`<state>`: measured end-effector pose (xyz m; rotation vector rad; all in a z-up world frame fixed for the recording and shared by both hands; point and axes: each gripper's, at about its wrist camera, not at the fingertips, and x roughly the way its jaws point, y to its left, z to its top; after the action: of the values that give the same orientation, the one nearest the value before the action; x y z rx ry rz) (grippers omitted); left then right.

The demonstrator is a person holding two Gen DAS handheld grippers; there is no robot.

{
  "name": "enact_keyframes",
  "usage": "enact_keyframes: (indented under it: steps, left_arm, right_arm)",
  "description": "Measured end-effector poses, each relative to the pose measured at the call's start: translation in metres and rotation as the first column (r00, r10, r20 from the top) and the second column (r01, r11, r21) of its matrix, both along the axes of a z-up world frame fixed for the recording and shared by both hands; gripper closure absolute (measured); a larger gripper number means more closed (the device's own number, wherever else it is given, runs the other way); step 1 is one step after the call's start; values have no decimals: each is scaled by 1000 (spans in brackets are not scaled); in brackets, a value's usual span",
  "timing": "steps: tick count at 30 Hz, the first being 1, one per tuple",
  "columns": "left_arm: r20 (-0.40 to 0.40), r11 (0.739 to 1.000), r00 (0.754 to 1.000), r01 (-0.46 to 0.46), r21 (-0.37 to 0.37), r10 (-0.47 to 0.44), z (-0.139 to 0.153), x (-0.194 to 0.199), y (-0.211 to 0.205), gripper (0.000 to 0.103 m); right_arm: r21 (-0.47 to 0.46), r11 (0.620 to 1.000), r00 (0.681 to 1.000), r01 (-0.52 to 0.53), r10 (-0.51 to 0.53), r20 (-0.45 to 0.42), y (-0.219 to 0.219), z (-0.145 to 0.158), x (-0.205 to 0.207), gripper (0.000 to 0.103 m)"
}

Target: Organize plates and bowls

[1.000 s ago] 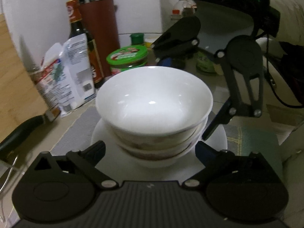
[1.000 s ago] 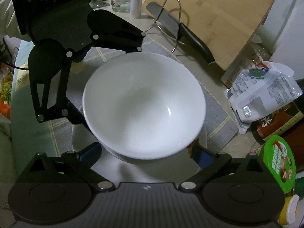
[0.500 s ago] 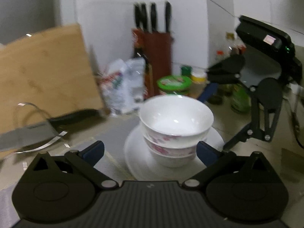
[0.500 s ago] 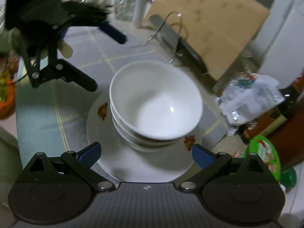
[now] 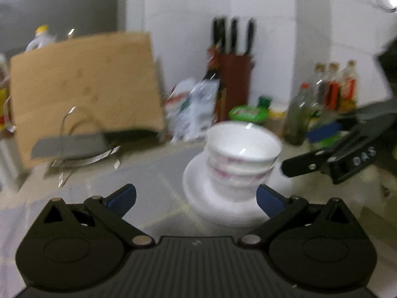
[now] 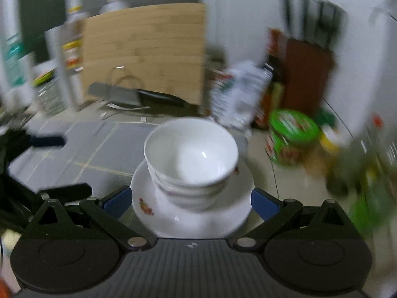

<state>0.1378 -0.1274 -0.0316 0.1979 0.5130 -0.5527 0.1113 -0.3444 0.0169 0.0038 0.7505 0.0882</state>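
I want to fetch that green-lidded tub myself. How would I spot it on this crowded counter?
Find the brown knife block standing against the white wall. Just in front of it, right of the white bowls stacked on a plate, sits the tub. It is short and round with a bright green lid, unlike the tall bottles and the crinkled white bag nearby.

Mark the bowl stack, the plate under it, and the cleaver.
bowl stack (image 6: 191, 159), right wrist view, inside of top bowl
plate (image 6: 198, 221), right wrist view, bare near rim
cleaver (image 5: 69, 145), left wrist view, blade
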Motion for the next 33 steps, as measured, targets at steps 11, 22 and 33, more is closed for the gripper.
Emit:
enact_keyframes:
  steps: [11, 22, 33]
  left_arm:
    - [-130, 996, 987, -92, -1, 91, 25, -36, 16, 1]
    - [-102, 995, 989, -104, 9, 105, 46, -52, 16, 1]
    - [-98, 993, 988, -119, 12, 120, 48, -57, 15, 1]
  right_arm:
    - [61, 938, 932, 342, -331, -147, 30, 3, -50, 0]
    - [29, 931, 929, 365, -361, -83, 41, 25, -81, 0]
    - [8, 928, 926, 373, -371, -74, 43, 27, -87, 0]
